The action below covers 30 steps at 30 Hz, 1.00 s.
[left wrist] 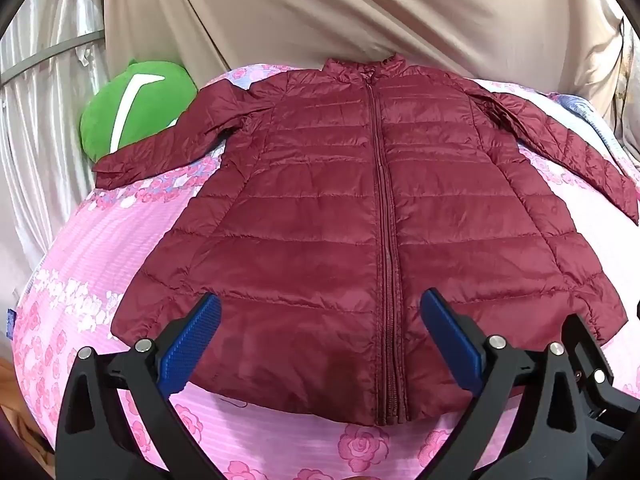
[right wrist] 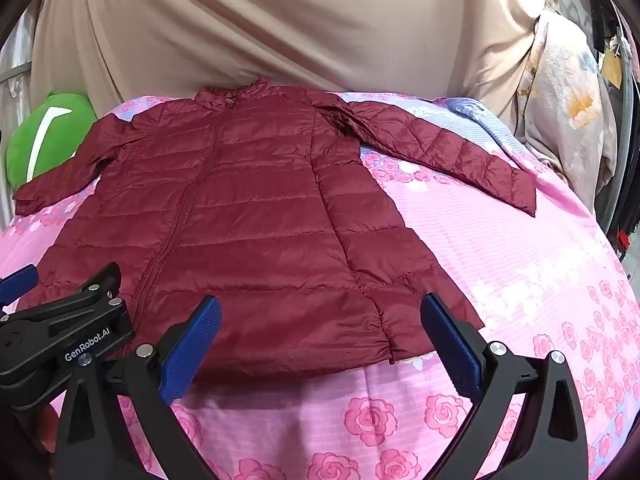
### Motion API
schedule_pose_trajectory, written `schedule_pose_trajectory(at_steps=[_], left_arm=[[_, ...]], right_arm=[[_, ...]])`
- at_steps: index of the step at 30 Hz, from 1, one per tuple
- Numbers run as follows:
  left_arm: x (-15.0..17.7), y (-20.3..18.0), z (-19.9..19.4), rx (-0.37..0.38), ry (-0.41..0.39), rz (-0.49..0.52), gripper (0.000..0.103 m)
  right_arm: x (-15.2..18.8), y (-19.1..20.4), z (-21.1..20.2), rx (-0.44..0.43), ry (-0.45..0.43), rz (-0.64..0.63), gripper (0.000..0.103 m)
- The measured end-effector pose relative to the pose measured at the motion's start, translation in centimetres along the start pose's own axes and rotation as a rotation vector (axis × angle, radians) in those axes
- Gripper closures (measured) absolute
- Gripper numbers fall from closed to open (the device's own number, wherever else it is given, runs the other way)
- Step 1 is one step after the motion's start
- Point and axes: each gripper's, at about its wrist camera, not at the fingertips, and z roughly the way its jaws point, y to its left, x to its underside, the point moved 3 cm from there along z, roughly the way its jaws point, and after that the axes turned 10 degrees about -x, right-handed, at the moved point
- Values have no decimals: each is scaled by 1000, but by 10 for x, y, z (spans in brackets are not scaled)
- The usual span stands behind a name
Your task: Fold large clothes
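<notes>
A dark red quilted jacket (left wrist: 340,216) lies flat, front up and zipped, on a pink rose-print bed cover (left wrist: 80,280). Its collar points away and both sleeves are spread out to the sides. It also shows in the right wrist view (right wrist: 248,216). My left gripper (left wrist: 320,308) is open and empty, hovering over the hem near the zipper. My right gripper (right wrist: 320,312) is open and empty over the hem's right part. The left gripper's body (right wrist: 60,332) shows at the lower left of the right wrist view.
A green plush toy (left wrist: 132,108) lies at the bed's far left, by the left sleeve cuff (left wrist: 116,168). A beige sheet (left wrist: 340,12) hangs behind the bed. Patterned fabric (right wrist: 568,120) hangs at the right. Bare bed cover (right wrist: 520,264) lies right of the jacket.
</notes>
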Motion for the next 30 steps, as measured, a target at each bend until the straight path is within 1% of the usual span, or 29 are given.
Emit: schedule_pose_trajectory(at_steps=[1, 12, 18, 30], left_arm=[[0, 1, 2, 7, 18, -4, 6], [2, -1, 4, 2, 13, -4, 6], [7, -1, 5, -2, 14, -4, 6], [5, -1, 7, -3, 21, 3, 6]], right_arm=[[0, 0, 0, -1, -2, 1, 5], [-3, 2, 1, 4, 0, -2, 5], [2, 0, 6, 1, 6, -2, 5], [2, 0, 5, 5, 12, -1, 5]])
